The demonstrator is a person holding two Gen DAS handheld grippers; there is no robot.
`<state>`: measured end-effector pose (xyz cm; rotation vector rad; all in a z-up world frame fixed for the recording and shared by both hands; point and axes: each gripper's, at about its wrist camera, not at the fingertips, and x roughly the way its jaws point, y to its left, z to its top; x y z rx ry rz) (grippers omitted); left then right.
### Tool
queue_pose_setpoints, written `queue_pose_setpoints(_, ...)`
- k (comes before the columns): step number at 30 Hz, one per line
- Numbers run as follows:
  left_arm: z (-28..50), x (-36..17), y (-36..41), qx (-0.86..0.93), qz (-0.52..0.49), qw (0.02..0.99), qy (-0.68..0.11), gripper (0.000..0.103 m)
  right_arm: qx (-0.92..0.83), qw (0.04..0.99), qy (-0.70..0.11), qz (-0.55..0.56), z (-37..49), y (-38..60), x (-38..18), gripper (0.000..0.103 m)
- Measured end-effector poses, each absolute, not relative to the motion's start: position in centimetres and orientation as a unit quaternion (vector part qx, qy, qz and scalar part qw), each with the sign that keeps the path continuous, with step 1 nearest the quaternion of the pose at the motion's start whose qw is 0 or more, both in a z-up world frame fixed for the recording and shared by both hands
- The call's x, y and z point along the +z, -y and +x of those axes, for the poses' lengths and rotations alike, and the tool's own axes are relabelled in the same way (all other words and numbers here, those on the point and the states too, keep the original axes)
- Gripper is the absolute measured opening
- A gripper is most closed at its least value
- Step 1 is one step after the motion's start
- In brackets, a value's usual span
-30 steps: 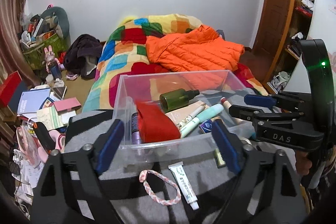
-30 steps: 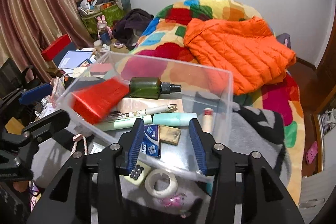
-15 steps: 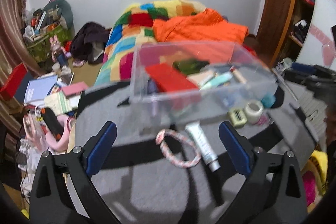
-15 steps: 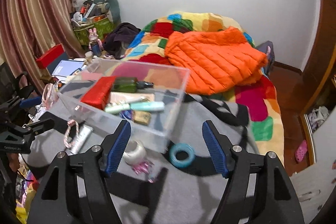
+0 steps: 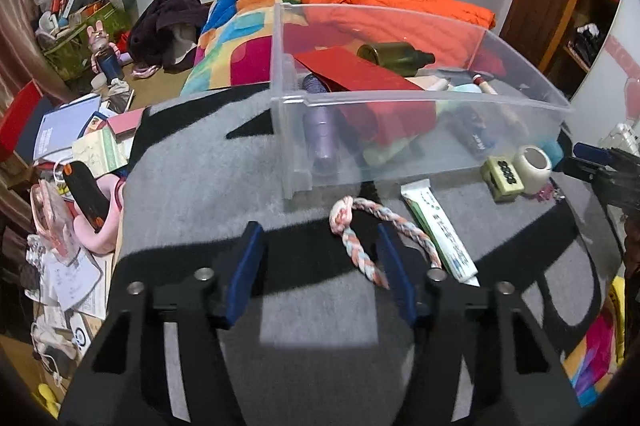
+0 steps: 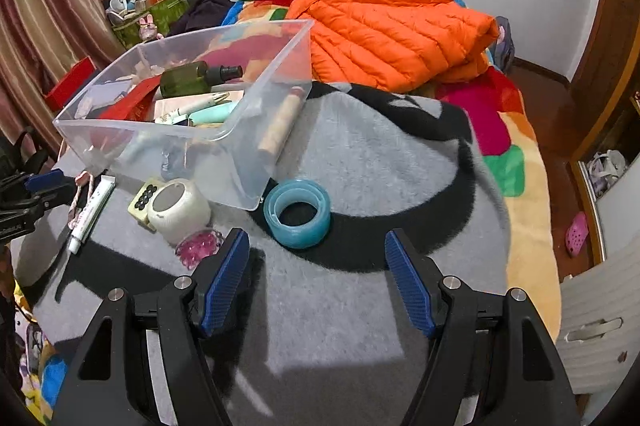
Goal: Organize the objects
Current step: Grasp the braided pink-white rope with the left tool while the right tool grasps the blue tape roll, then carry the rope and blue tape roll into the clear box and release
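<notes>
A clear plastic bin (image 5: 420, 98) (image 6: 248, 162) stands on a grey and black blanket (image 5: 200, 194) and holds a red packet (image 5: 356, 70), a green bottle (image 6: 188, 80) and several tubes. In front of it lie a braided rope loop (image 5: 360, 226), a white tube (image 5: 440, 226), a yellow-green block (image 5: 502, 176), a white tape roll (image 6: 178, 204), a blue tape roll (image 6: 298, 212) and pink beads (image 6: 198, 246). My left gripper (image 5: 324, 266) is open and empty, just short of the rope loop. My right gripper (image 6: 318, 278) is open and empty, just short of the blue tape roll.
A colourful bedspread (image 6: 504, 130) with an orange puffer jacket (image 6: 396, 26) lies behind the bin. Books, papers and bags clutter the floor at the left (image 5: 68, 130). A wooden door and shelves (image 5: 568, 6) stand at the right.
Both grippers have pulled back from the bin and dropped lower toward the blanket. The left has narrowed somewhat and now faces the rope loop; the right faces the blue tape roll.
</notes>
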<state>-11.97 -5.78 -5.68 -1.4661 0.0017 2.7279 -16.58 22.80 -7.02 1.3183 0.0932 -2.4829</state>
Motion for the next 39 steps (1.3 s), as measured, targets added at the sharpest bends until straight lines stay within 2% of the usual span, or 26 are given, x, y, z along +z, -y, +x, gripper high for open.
queue_pose_setpoints(4,-13.0,-6.5,5.0,0.875,-0.483,0.020,-0.026,0.043,-0.866,0.172,-0.036,0.468,-17.3,-21.9,-7.6,0.067)
queue_pose_setpoints(6,-13.3,-6.8,5.0,0.875,-0.483,0.016,-0.029,0.042,-0.864,0.172,-0.043,0.471,-17.5,-21.5,-8.0,0.065)
queue_pose_setpoints(8,-13.3,-6.7,5.0,0.877,-0.479,0.013,-0.030,0.034,-0.862,0.173,-0.049,0.475,-17.7,-21.2,-8.4,0.053)
queue_pose_setpoints(9,-13.2,-6.8,5.0,0.877,-0.479,0.014,-0.030,0.027,-0.859,0.175,-0.047,0.478,-17.8,-21.2,-8.6,0.044)
queue_pose_setpoints(11,-13.0,-6.7,5.0,0.878,-0.477,0.016,-0.031,0.017,-0.863,0.170,-0.044,0.474,-17.9,-21.5,-8.6,0.035)
queue_pose_setpoints(12,-12.9,-6.7,5.0,0.879,-0.476,0.016,-0.032,0.012,-0.863,0.171,-0.039,0.473,-17.9,-21.6,-8.5,0.035)
queue_pose_setpoints(21,-11.0,-5.4,6.1,0.891,-0.454,0.020,-0.004,0.012,-0.873,0.167,-0.026,0.459,-16.5,-22.7,-7.3,0.035)
queue_pose_setpoints(39,-9.6,2.7,5.1,0.932,-0.360,0.045,0.023,0.012,-0.907,0.213,-0.020,0.363,-13.9,-20.2,0.9,0.035)
